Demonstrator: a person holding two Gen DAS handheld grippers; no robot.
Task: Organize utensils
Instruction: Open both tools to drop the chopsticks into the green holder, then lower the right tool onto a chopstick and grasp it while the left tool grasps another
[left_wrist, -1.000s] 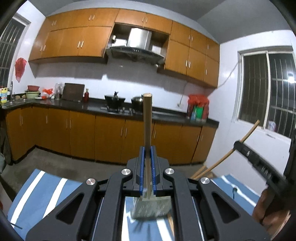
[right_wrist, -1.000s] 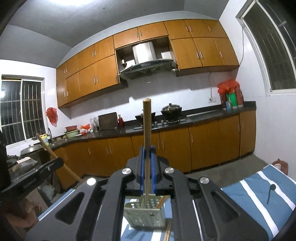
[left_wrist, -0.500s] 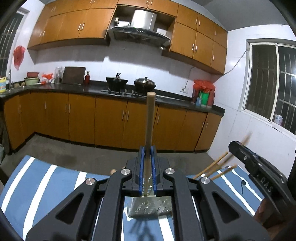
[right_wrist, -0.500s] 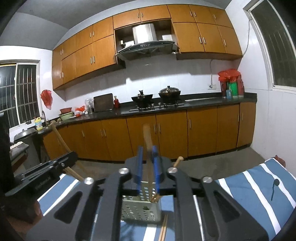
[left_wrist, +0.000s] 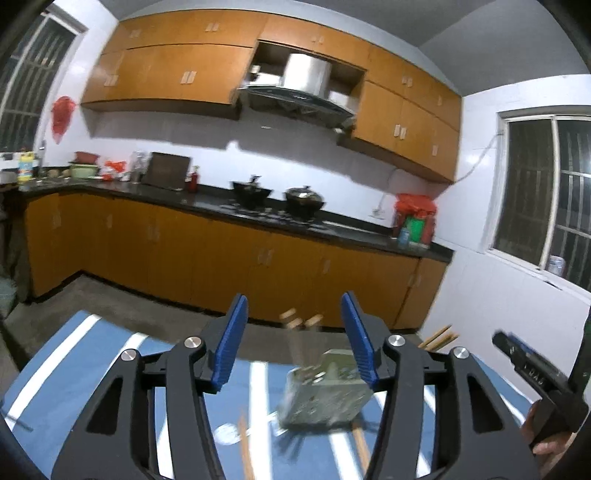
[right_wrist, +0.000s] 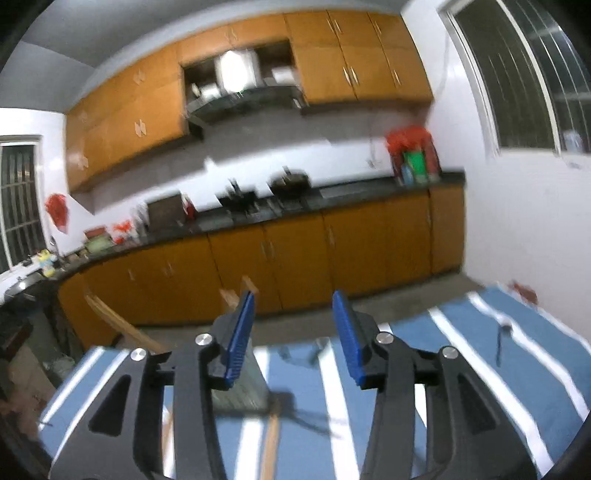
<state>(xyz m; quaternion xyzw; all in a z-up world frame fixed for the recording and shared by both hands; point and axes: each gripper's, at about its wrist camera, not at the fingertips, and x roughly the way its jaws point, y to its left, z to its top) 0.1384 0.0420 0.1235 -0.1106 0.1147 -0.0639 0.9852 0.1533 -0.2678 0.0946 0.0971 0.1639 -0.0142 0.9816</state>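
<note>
Both chopsticks (left_wrist: 299, 320) now stand released in perforated metal holder (left_wrist: 325, 395).

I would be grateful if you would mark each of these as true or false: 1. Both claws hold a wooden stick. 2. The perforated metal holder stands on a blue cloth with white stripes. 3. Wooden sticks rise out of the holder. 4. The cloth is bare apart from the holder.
1. False. The left claw and the right claw are both opening, with nothing between their blue pads.
2. True. The perforated metal holder stands on the blue cloth, though the picture is blurred.
3. True. The ends of the wooden sticks show above its rim.
4. False. A loose stick lies on the cloth in front of the holder.
</note>
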